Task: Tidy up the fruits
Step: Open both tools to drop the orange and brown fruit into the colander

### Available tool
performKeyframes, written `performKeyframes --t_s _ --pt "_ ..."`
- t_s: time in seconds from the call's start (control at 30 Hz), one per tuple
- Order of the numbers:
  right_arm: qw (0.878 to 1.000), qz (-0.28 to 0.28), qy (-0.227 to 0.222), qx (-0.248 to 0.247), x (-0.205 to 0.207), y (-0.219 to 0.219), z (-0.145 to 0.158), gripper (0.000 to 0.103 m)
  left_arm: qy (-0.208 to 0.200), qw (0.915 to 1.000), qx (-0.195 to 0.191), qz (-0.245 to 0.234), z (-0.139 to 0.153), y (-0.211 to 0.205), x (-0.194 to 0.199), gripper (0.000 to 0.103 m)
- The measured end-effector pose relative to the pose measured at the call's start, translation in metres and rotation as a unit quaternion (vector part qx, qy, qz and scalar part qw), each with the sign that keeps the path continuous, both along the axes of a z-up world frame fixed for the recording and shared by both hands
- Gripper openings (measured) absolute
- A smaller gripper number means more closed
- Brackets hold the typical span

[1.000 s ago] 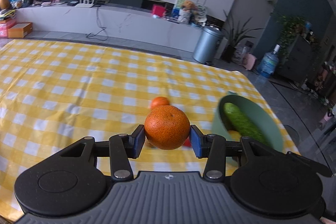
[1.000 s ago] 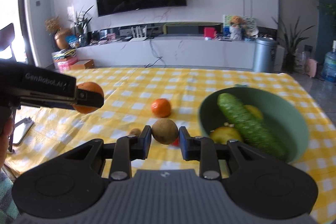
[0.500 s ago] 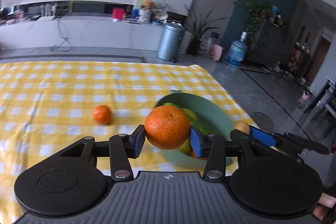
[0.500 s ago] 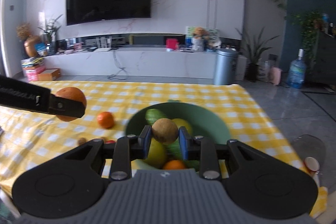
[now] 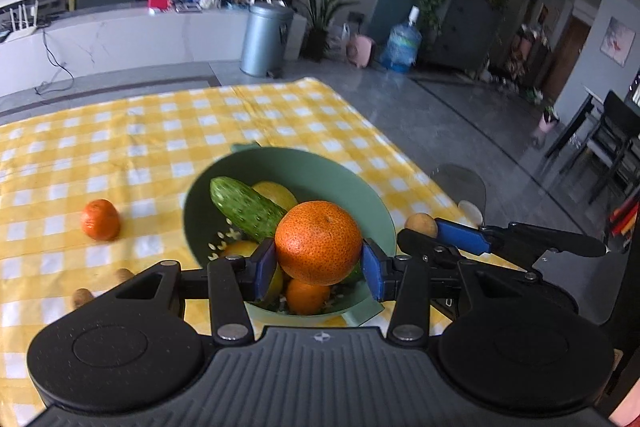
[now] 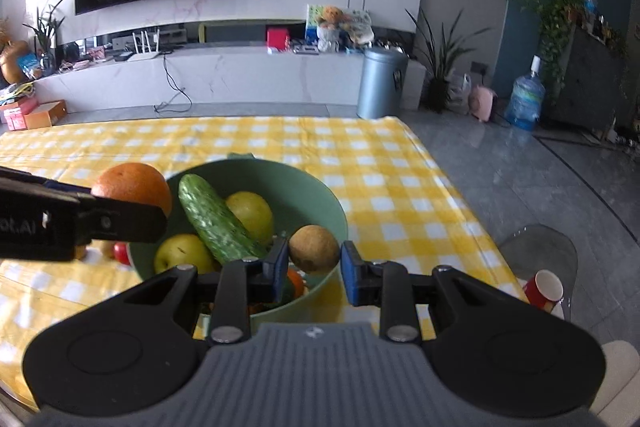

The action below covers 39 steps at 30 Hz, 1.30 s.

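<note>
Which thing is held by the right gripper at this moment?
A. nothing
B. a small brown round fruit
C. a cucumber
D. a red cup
B: the right gripper is shut on the brown fruit, above the green bowl's rim.

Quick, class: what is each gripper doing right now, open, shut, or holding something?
Left gripper: shut on the orange, over the bowl.
Right gripper: shut on the brown fruit, at the bowl's rim.
</note>
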State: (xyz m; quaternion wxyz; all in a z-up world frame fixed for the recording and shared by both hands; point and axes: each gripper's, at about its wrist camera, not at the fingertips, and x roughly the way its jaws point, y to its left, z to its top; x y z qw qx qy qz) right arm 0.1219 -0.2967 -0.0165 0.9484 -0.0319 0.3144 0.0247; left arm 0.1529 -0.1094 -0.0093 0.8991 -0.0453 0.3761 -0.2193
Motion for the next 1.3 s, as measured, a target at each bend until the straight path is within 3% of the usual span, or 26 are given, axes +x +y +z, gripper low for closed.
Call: performKeyframes --t_s 0.53,0.73,1.13,1.3 --pt "0.998 0.004 0.059 0.031 0.029 -0.002 -0.026 0.025 0.048 0.9980 0.026 -0.034 -0.028 -0.022 0.029 0.051" --pt "0.996 -0.001 0.083 0.045 0.037 -0.004 -0.033 0.022 0.066 0.9972 0.027 -0.024 -0.038 -0.023 0.040 0.051" --pt "0.995 -0.002 0.084 0.048 0.038 -0.005 -0.034 0.023 0.077 0.9967 0.016 -0.017 -0.038 -0.019 0.042 0.052" --pt "0.996 -0.002 0.076 0.042 0.035 -0.003 -0.033 0.027 0.072 0.9965 0.043 0.009 -0.037 -0.019 0.038 0.053"
